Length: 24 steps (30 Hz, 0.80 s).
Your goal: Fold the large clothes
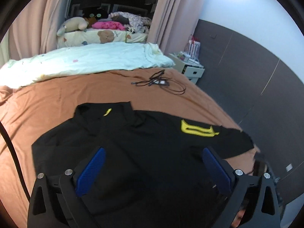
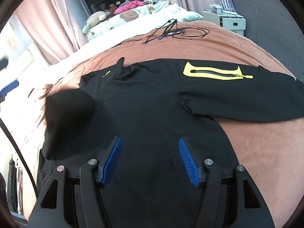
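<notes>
A large black jacket [image 1: 144, 152] with a yellow zip pocket [image 1: 197, 129] lies spread on the brown bedspread [image 1: 57, 104]. It also shows in the right wrist view [image 2: 152, 104], with its right sleeve [image 2: 247, 100] stretched out and the yellow pocket [image 2: 214, 72] on it. My left gripper [image 1: 153, 155] is open above the jacket's body, holding nothing. My right gripper [image 2: 150, 144] is open above the jacket's lower body, holding nothing. The left sleeve [image 2: 68, 117] lies folded over the jacket's left side.
Black cables [image 1: 159, 83] lie on the bedspread beyond the jacket, also in the right wrist view [image 2: 171, 32]. A pale quilt [image 1: 85, 60], pillows and soft toys [image 1: 76, 24] lie at the bed's far end. A white bedside cabinet [image 2: 228, 20] stands at the right.
</notes>
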{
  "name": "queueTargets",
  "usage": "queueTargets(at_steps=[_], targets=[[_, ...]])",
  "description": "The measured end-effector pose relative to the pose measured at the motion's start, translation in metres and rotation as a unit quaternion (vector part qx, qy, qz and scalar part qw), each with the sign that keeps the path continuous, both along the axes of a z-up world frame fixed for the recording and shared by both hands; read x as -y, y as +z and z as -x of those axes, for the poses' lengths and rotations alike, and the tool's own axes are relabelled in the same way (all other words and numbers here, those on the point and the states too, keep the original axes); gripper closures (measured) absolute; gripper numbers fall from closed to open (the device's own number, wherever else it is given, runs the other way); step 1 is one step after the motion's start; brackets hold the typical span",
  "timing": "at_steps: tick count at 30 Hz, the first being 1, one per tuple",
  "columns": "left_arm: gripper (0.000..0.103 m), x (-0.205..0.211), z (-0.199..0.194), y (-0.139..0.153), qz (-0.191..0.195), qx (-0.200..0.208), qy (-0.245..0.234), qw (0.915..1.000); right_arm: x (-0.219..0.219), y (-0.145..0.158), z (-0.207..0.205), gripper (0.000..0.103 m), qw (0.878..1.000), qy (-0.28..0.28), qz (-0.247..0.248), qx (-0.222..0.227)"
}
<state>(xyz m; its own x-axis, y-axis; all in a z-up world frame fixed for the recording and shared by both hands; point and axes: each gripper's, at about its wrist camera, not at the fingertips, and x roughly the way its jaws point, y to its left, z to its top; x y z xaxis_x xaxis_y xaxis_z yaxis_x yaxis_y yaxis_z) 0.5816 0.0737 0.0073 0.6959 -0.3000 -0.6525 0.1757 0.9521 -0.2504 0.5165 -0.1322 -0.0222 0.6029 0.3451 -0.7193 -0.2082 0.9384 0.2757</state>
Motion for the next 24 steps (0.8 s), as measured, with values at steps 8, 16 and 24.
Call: queueTargets(at_steps=[8,16,24], targets=[[0.001,-0.091,0.042,-0.013,-0.012,-0.017,0.106,0.9941,-0.047,0.001,-0.015,0.042,0.999,0.054,0.001,0.007],[0.001,-0.176,0.098,-0.037,-0.020,-0.039,0.189,0.9810,-0.114,-0.005,-0.017,0.042,0.990,0.136,0.024,0.020],[0.001,-0.225,0.138,-0.073,-0.002,-0.057,0.237,0.9698,-0.190,-0.023,-0.019,0.042,0.976,0.204,0.071,0.024]])
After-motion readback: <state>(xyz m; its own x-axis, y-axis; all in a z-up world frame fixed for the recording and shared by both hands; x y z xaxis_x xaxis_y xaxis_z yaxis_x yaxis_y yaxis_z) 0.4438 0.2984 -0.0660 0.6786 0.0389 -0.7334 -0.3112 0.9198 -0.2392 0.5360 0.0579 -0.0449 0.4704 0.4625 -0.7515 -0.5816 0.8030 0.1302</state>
